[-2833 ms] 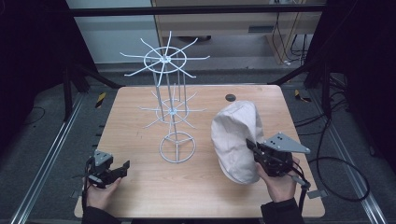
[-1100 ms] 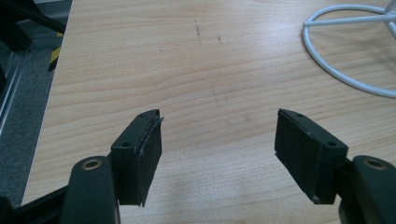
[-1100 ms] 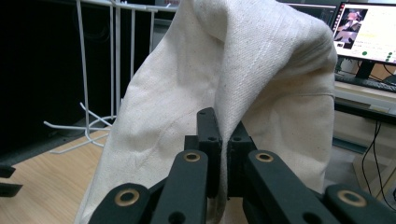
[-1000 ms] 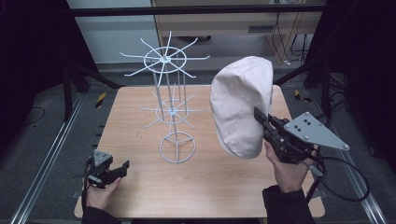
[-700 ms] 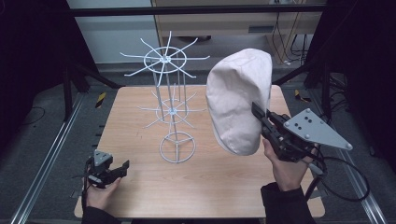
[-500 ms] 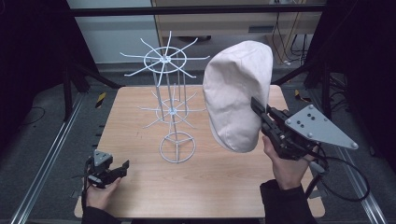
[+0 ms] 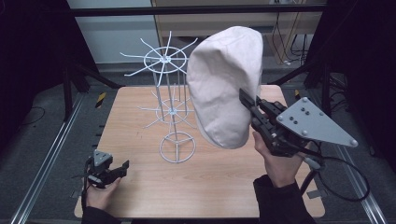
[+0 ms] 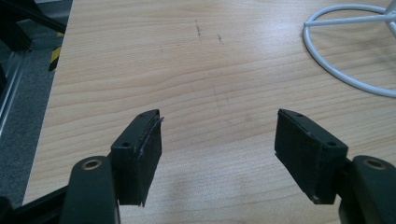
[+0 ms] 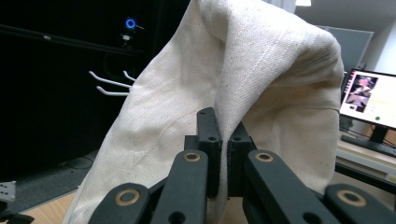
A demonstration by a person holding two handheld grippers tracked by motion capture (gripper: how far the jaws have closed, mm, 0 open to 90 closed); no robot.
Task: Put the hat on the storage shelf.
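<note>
A cream fabric hat [image 7: 224, 84] hangs in the air over the right half of the wooden table [image 7: 140, 191], held up beside the white wire rack [image 7: 170, 102]. My right gripper [image 7: 246, 100] is shut on the hat's edge; in the right gripper view the cloth [image 9: 261, 84] is pinched between the two black pads, and the gripper [image 9: 223, 140] points upward. The rack has spoked tiers and a ring base [image 8: 348, 60]. My left gripper [image 7: 122, 166] rests low at the table's front left, open, with bare wood between its pads [image 8: 142, 154].
Dark frame bars [image 7: 196, 9] and rails surround the table. A cable [image 7: 341, 182] trails from the right gripper off the right edge. A monitor [image 9: 371, 95] glows beyond the hat in the right gripper view. Bare wood lies between the rack base and the front edge.
The right gripper has lifted the hat off the table and carried it up and leftward, nearer the rack's top tier. The left gripper has stayed put.
</note>
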